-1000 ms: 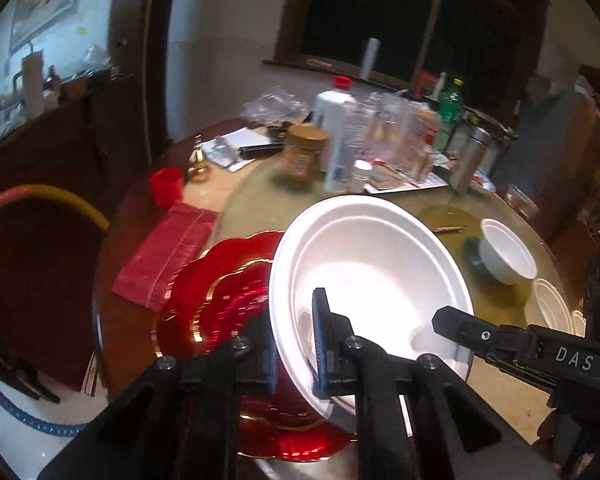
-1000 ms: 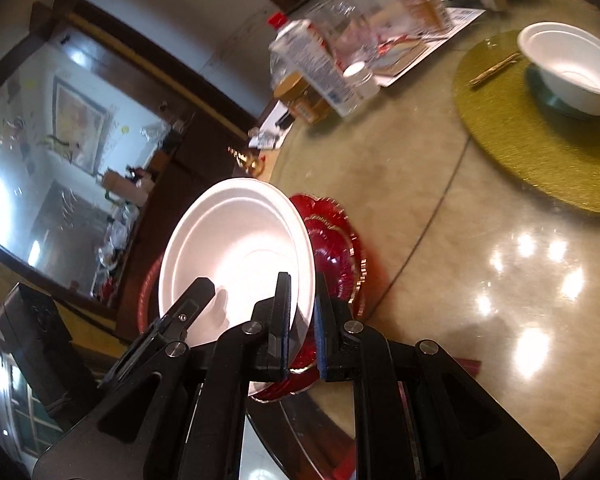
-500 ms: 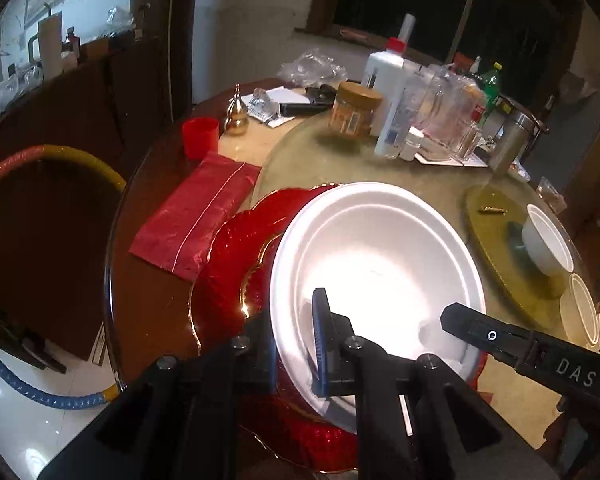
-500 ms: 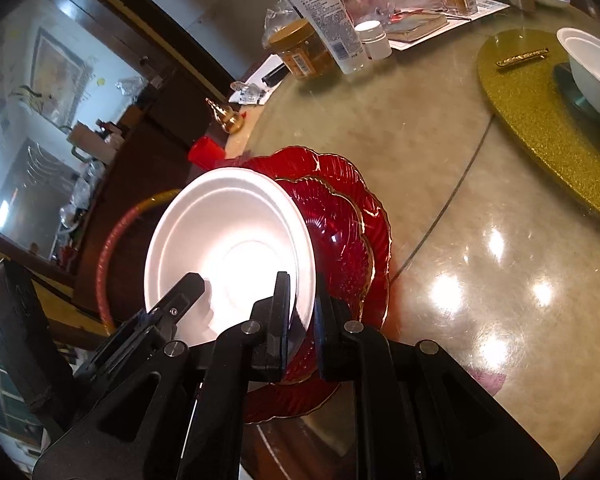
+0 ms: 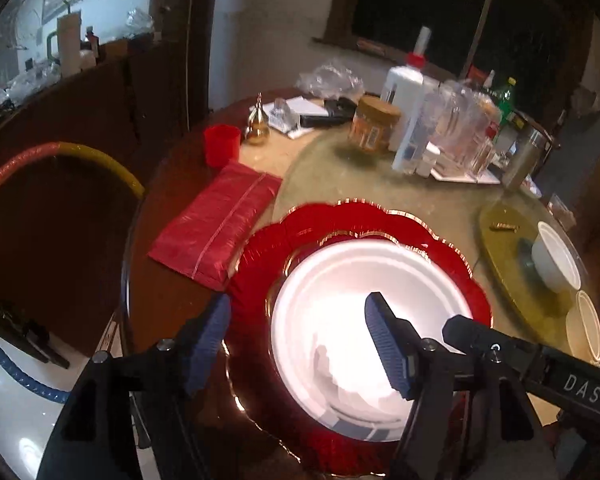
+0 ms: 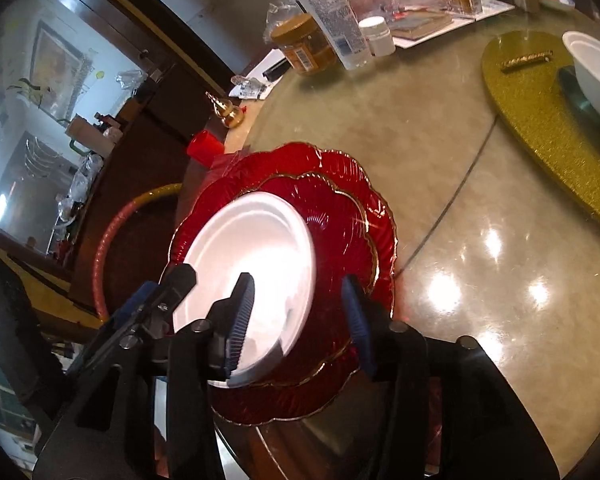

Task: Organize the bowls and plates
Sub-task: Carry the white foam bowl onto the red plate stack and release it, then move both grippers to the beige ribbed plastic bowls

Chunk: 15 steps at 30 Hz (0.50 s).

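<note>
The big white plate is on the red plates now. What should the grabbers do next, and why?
Probably pull both back and up. The left gripper and the right gripper both stand open, and the white plate rests on the stacked red plates, so nothing needs holding. A white bowl waits on the gold mat.

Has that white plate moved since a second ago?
Yes. The white plate has come down onto the red plates; both grippers, left and right, have opened and released it.
</note>
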Available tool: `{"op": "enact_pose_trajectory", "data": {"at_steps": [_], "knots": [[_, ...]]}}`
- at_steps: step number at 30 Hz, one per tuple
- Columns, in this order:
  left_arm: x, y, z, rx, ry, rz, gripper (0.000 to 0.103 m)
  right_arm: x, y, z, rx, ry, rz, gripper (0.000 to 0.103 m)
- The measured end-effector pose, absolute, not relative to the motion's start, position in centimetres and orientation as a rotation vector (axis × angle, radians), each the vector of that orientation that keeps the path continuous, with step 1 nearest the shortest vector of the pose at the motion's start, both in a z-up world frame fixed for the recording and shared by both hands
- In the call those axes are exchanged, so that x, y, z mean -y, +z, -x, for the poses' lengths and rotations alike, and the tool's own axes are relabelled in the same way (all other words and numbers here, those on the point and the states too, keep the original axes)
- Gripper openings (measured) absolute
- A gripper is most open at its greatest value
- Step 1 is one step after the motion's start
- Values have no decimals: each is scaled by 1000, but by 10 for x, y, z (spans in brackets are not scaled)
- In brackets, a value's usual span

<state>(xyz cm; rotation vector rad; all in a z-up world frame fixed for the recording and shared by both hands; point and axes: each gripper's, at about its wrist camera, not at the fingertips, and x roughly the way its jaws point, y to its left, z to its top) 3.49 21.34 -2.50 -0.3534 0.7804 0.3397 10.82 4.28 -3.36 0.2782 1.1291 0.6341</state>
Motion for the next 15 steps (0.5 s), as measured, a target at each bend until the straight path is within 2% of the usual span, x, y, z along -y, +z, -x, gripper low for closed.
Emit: {"op": "enact_pose_trajectory", "data": {"at_steps": [4,7,11,15], "knots": [[-214,-9,-22,-698,375,366,77,-22,-20,-104,-1061,625,-343,54],[-214,3,-11,-620,379,398,79,-1,-13,-99,-1010,617,-414,67],[-205,14,-5,-557,360,422,82,33,-9,-94,-963,596,-518,68],[-185,15,-10,-570,310,404,83,67,-13,-90,-960,567,-602,68]]}}
